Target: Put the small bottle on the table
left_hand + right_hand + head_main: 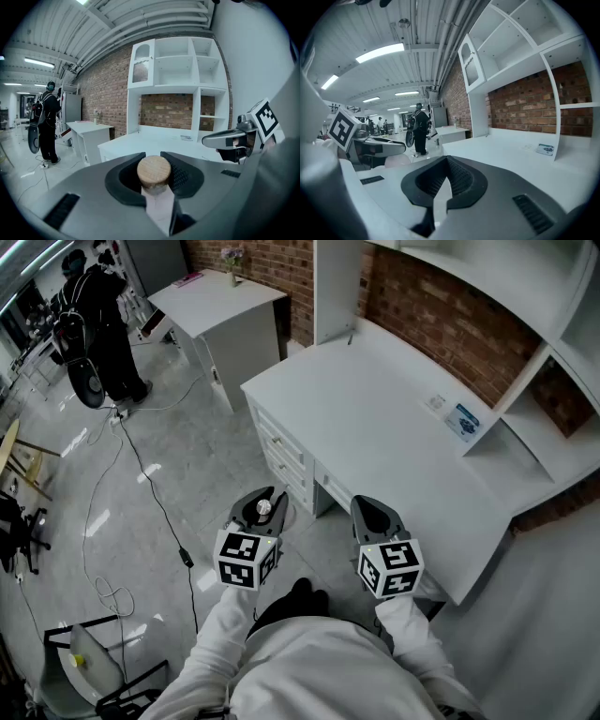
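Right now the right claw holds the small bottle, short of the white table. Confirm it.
Wrong claw. The left claw holds the small bottle, short of the white table; the left gripper view shows it clamped there. The right claw is shut on nothing.

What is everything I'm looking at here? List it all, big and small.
small bottle: one, pale with cork stopper, in the left claw
desk: one, white, with drawers, ahead of the person
shelf unit: one, white, at the desk's back, against the brick wall
leaflet: one, white and blue, on the desk near the shelves
side table: one, white, farther back
flowers: one small bunch, pale, on the side table
bystander: one, in black, on the far floor
cables: a few, black, trailing over the floor
left claw: grey, shut on the small bottle
right claw: grey, shut, empty
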`<state>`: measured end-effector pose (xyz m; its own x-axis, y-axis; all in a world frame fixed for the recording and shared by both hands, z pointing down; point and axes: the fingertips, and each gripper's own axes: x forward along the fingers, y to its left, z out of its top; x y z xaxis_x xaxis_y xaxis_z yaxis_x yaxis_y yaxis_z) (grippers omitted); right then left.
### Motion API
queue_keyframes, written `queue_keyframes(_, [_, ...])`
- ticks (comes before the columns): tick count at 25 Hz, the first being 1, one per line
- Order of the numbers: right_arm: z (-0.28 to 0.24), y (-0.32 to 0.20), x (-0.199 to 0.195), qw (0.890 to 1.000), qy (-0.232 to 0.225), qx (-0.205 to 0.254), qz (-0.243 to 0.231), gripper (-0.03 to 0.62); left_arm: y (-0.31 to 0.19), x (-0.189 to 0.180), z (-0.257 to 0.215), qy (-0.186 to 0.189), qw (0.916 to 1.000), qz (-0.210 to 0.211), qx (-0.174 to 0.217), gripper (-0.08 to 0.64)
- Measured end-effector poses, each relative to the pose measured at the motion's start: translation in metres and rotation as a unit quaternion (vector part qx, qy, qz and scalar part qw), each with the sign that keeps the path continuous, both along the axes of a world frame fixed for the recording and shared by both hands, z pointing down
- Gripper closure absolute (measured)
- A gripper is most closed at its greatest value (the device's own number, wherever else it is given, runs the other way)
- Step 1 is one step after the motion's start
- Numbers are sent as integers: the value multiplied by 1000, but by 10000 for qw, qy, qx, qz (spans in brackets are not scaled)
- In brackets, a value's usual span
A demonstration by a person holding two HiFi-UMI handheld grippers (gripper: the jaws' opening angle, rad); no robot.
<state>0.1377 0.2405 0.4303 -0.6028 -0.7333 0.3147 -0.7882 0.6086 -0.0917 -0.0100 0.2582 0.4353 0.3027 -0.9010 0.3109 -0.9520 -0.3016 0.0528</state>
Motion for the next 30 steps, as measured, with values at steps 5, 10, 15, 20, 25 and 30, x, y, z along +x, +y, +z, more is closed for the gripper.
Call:
queue_keyframes(5, [-3,1,4,9999,-7,129,7,565,0,3,-2,2,10000,-52,34,449])
queue_keyframes(10, [-4,4,6,9999,-96,123,3,565,3,-1,-3,-5,9999,-152,35,449])
queue_keyframes(15, [-3,-4,7,9999,-105,61,52,565,-4,-8,-1,-36,9997,-234,-6,449])
queue_keyframes(20, [-2,-24,4,9999,-103,54,70,565,-26,-14,0,3,9996,-272,-18,449])
queue_keyframes(25, [0,-58,-10,9999,-118,42,76,565,-64,-25,2,-6,9997,-235,-14,449])
queue_keyframes(30, [3,-103,-31,10000,-31,47,66,565,-113,-42,4,18,9998,-204,-5,449])
